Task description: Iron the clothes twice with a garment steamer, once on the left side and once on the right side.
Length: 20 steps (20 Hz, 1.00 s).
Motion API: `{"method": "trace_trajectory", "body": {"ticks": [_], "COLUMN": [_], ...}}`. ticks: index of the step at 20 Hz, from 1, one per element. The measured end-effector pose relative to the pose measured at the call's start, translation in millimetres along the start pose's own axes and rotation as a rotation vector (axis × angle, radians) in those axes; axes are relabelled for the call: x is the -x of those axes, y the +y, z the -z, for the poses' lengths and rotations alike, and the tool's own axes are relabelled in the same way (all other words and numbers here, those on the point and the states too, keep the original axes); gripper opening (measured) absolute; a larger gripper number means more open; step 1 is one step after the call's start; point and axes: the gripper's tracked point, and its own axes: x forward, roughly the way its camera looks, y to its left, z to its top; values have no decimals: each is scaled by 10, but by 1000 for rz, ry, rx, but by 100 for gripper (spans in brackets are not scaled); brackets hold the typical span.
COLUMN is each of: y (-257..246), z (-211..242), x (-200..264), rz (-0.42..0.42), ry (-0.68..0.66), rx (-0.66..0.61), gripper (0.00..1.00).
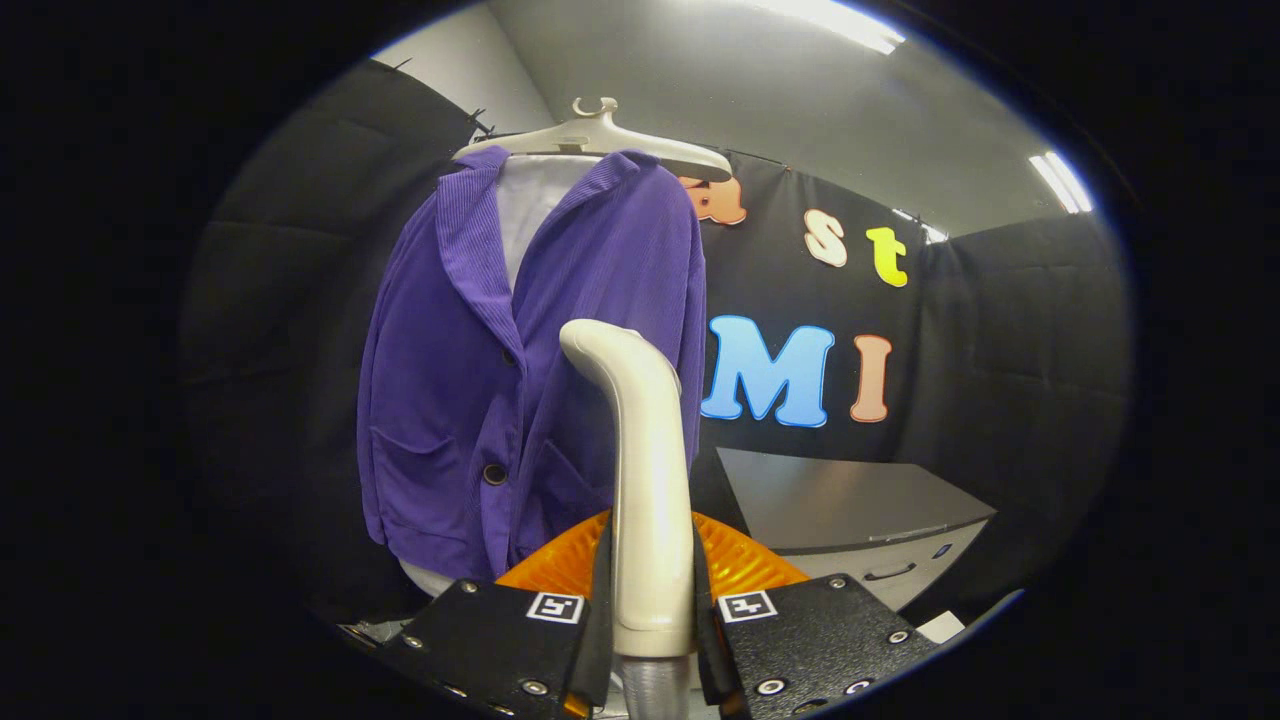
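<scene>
Your fingers (pixel 652 625) pinch the steamer (pixel 648 470) by its handle, head up at 12 o'clock. The jacket (pixel 450 400) hangs on a hanger (pixel 600 135) beyond, at 11 o'clock, apart from the head. Which sides are already steamed cannot be told.

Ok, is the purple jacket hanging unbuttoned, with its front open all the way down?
No, the purple jacket on the hanger is closed down its front, behind the steamer head held in the gripper.
</scene>
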Motion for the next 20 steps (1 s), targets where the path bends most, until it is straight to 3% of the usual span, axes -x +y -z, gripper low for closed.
{"method": "trace_trajectory", "body": {"ticks": [20], "y": [315], "z": [1585], "x": [232], "rz": [-108], "ry": [243], "rx": [88], "gripper": [34]}}
